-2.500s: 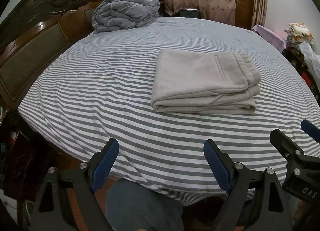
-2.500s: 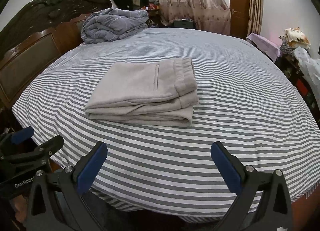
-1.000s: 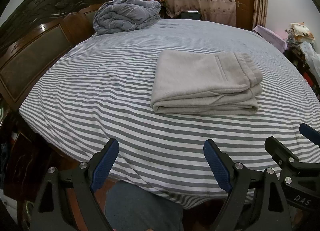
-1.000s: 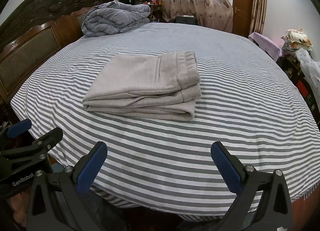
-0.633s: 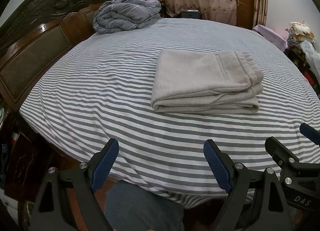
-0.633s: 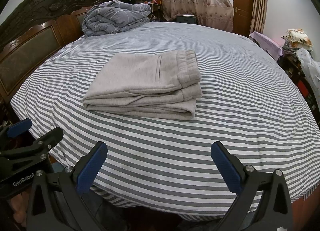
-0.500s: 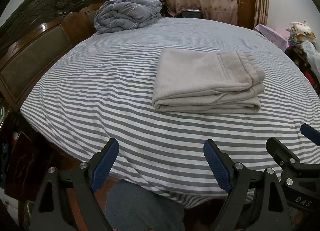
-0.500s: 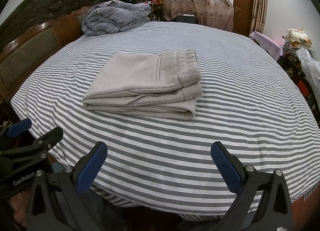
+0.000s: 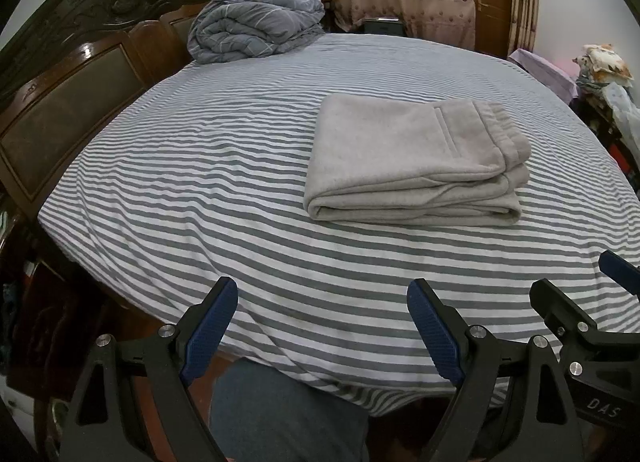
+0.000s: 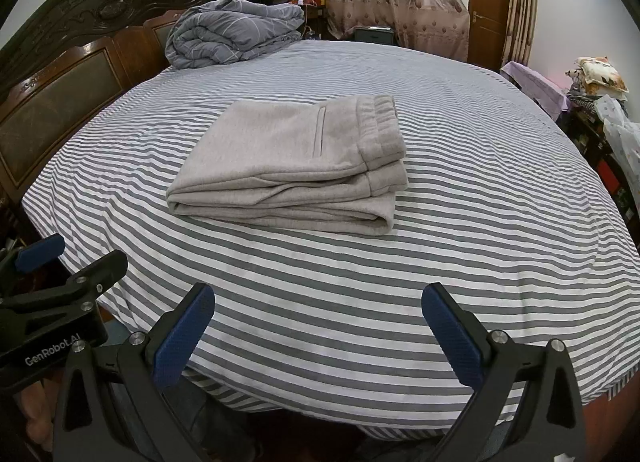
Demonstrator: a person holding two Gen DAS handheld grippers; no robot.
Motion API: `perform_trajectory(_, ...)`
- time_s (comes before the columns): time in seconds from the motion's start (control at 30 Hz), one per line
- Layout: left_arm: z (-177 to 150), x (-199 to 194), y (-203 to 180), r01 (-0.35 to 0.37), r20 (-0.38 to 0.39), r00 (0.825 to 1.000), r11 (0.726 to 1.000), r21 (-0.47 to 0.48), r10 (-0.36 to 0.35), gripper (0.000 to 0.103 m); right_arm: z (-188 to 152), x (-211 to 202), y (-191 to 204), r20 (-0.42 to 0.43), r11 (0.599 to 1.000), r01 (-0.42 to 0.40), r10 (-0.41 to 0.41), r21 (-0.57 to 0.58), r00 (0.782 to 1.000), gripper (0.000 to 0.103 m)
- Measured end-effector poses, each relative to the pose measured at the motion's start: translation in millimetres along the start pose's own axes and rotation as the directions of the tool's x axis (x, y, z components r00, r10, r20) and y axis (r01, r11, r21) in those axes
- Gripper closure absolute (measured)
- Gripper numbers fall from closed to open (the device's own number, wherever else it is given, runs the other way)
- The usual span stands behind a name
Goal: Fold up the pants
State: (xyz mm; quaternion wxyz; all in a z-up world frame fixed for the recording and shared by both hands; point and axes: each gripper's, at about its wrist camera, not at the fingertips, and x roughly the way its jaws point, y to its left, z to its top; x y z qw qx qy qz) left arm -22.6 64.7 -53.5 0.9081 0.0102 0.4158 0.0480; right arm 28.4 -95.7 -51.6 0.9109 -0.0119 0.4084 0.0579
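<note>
Nothing of note is moving between the earlier frames and now: the folded light-grey fleece pants (image 9: 412,165) are lying in the same compact stack on the grey-and-white striped bedsheet (image 9: 200,189), and both grippers are holding station at the near edge of the bed.

The left gripper (image 9: 322,332) is hanging with its blue-padded jaws spread wide and nothing between them; the right gripper (image 10: 320,336) is showing the same, gaping and empty, well short of the pants.

Judged progress: folding is looking complete (several layers stacked, elastic waistband on top at the right end, edges fairly square). At most a tidy-up is remaining.

View differences: the left wrist camera is catching the person's grey-clad knee (image 9: 280,414) below the jaws, and the pants right of centre. The right wrist camera is placing the pants (image 10: 288,165) nearly centred and is exposing the layered right end more clearly. Both are showing the bundled blue-grey quilt (image 10: 232,33) by the dark carved wooden headboard (image 10: 80,41).
</note>
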Motion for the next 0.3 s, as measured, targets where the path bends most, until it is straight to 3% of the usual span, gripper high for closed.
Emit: perform_trajectory(0.3, 0.1, 0.0, -0.9, 0.014, 0.004, 1.0, 1.0, 0.004, -0.014, 0.016, -0.9, 1.1, -3.4, -0.005, 1.0, 0.0, 0.0, 0.001, 1.0, 0.001)
